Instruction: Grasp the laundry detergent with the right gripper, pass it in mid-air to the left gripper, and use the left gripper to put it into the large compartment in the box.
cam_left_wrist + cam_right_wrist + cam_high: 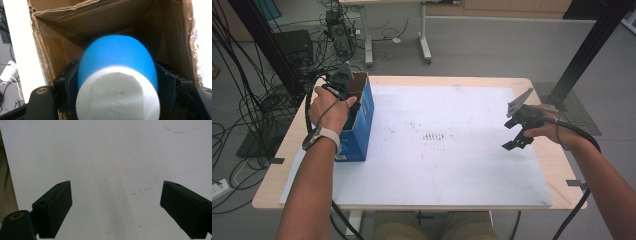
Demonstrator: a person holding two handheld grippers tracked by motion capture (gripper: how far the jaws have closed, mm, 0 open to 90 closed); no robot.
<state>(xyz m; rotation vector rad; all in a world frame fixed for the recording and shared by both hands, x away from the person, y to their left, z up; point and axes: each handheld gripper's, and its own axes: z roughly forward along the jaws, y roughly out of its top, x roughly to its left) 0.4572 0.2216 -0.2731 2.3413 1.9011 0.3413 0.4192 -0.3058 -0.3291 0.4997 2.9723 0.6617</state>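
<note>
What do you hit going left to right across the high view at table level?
Left hand with left gripper → blue cardboard box → white mat → right gripper → right hand.

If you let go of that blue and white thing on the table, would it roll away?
Probably. The blue and white thing looks rounded like a cylinder with a domed end, so on its side it would likely roll. Its white end looks like foam, so it is probably light and a bit squashy. Right now it sits between the left claw's jaws, over the open cardboard box.
</note>
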